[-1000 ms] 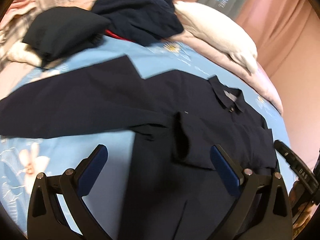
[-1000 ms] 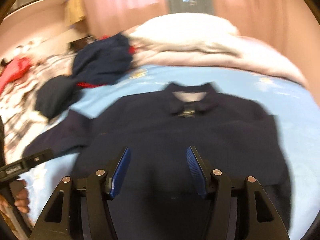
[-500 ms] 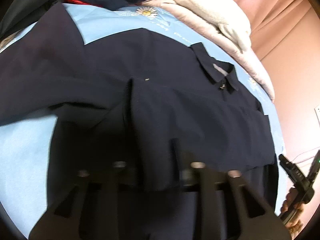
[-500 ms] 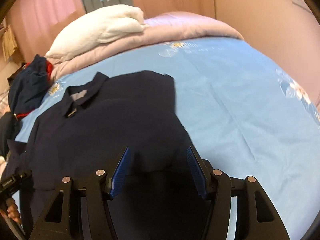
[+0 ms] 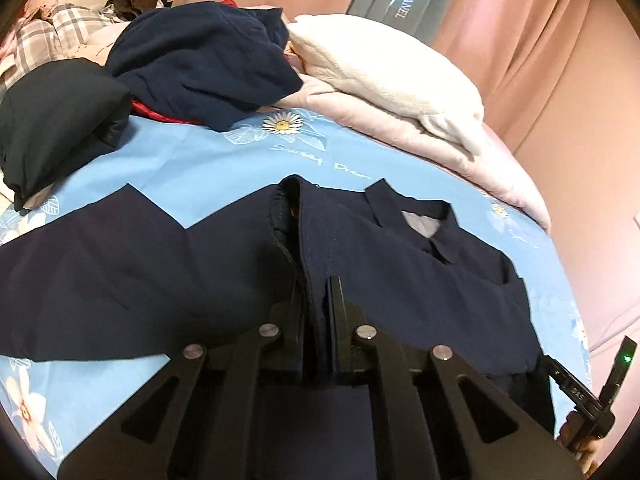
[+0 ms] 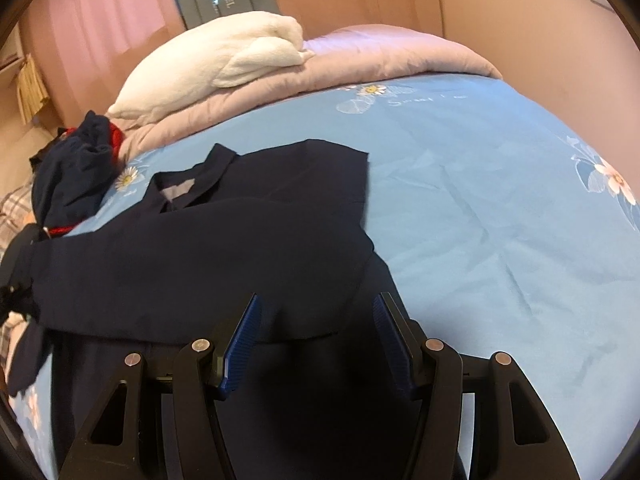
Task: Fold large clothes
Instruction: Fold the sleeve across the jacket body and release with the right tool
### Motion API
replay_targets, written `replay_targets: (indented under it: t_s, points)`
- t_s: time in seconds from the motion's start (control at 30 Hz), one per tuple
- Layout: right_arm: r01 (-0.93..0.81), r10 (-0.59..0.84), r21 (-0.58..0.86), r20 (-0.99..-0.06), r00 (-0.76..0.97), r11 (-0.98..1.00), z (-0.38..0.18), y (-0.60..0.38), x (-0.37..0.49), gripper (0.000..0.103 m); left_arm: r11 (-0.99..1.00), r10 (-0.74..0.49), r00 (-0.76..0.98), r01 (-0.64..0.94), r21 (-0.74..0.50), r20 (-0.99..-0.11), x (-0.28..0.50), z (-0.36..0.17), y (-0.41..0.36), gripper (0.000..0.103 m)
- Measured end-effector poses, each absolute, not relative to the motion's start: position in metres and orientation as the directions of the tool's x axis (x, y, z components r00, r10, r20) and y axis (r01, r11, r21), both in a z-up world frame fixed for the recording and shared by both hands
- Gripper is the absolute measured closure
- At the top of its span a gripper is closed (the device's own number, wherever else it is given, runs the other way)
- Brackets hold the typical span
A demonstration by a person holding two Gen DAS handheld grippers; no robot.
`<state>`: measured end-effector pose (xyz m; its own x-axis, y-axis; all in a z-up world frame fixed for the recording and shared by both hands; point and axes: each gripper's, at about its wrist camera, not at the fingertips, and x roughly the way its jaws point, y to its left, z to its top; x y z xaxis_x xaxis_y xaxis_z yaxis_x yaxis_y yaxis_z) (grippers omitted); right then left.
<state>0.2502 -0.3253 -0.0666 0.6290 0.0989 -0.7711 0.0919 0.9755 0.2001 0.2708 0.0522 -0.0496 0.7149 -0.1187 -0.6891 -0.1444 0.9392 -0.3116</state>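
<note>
Now your left gripper (image 5: 316,304) has gone from wide apart a second ago to clamped on a raised ridge of the navy shirt (image 5: 400,264), which lies collar-up across the middle of the bed (image 6: 500,200). Your right gripper (image 6: 316,336) hangs over the shirt's right side, jaws apart, holding nothing. Judgement: left-side fold is starting; the sleeve (image 5: 100,264) toward the bed's left edge is not yet folded.

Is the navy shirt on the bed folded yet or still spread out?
Partly folded: the navy shirt has its right side turned in, while its other sleeve lies spread.
</note>
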Motion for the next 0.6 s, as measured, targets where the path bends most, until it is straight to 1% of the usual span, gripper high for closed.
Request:
replay_targets:
  t_s: [0.17, 0.33, 0.5, 0.6]
  points:
    - [0.086, 0.089, 0.177, -0.786, 0.612, 0.980, -0.075, -0.318, 0.256, 0.044, 0.945, -0.103, 0.656, -0.170, -0.279, -0.748, 0.275, -0.080, 0.051, 0.095]
    - [0.087, 0.098, 0.187, -0.792, 0.602, 0.978, -0.080, -0.315, 0.256, 0.044, 0.942, -0.091, 0.588, -0.210, -0.260, -0.804, 0.279, -0.113, 0.056, 0.094]
    - [0.085, 0.088, 0.170, -0.802, 0.591, 0.982, -0.083, -0.312, 0.256, 0.044, 0.952, -0.066, 0.564, -0.211, -0.221, -0.823, 0.282, -0.123, 0.054, 0.093]
    - [0.088, 0.084, 0.167, -0.802, 0.591, 0.982, -0.085, -0.312, 0.255, 0.044, 0.954, -0.053, 0.547, -0.220, -0.204, -0.836, 0.285, -0.128, 0.054, 0.090]
